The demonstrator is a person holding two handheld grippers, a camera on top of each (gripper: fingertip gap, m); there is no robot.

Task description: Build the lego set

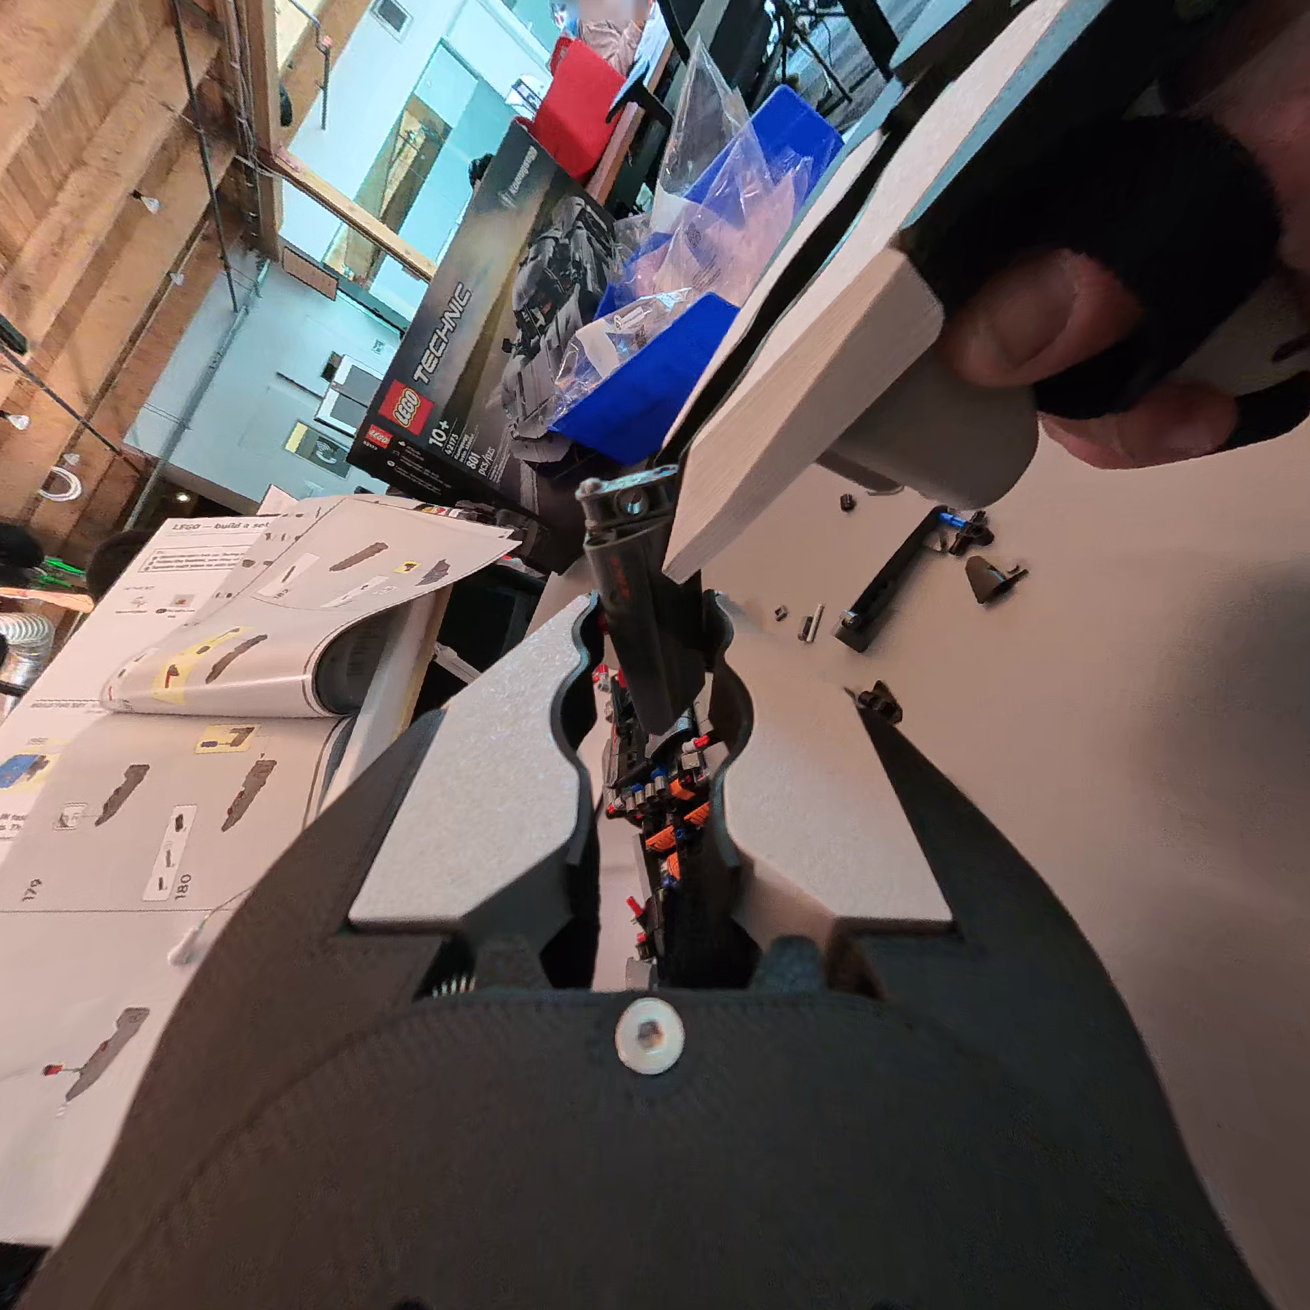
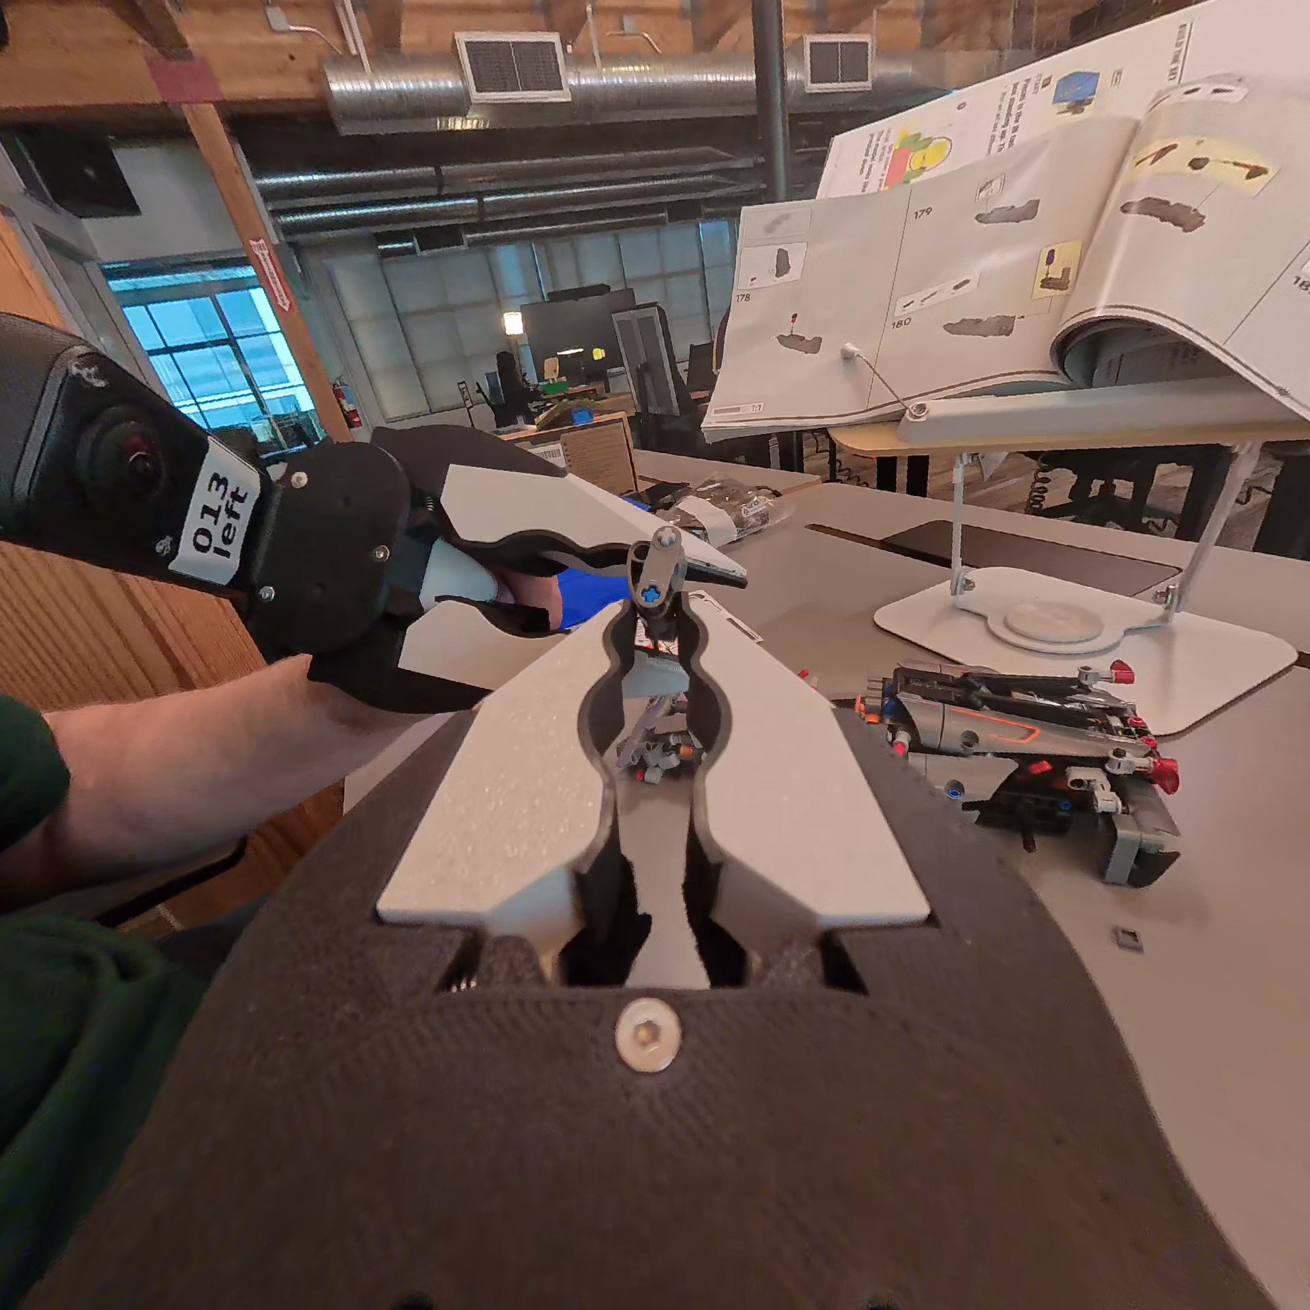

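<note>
Room: open workshop, timber ceiling, silver ducts overhead.
Surface: pale grey, loose dark bits at 2 o'clock in the left wrist view.
Left gripper: fingers clamped on a dark lego sub-assembly, held up off the surface.
Right gripper: fingers pinched onto that piece's grey pinned end, meeting the left at 12 o'clock.
Main lego model: lying at 3 o'clock in the right wrist view.
Instruction booklet: open on its stand, 1 o'clock.
Blue bins: bags inside, beside the set box.

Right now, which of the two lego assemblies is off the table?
The slim dark assembly, clamped in the left hand-held gripper; the larger car chassis with red pins lies on the table.
</note>
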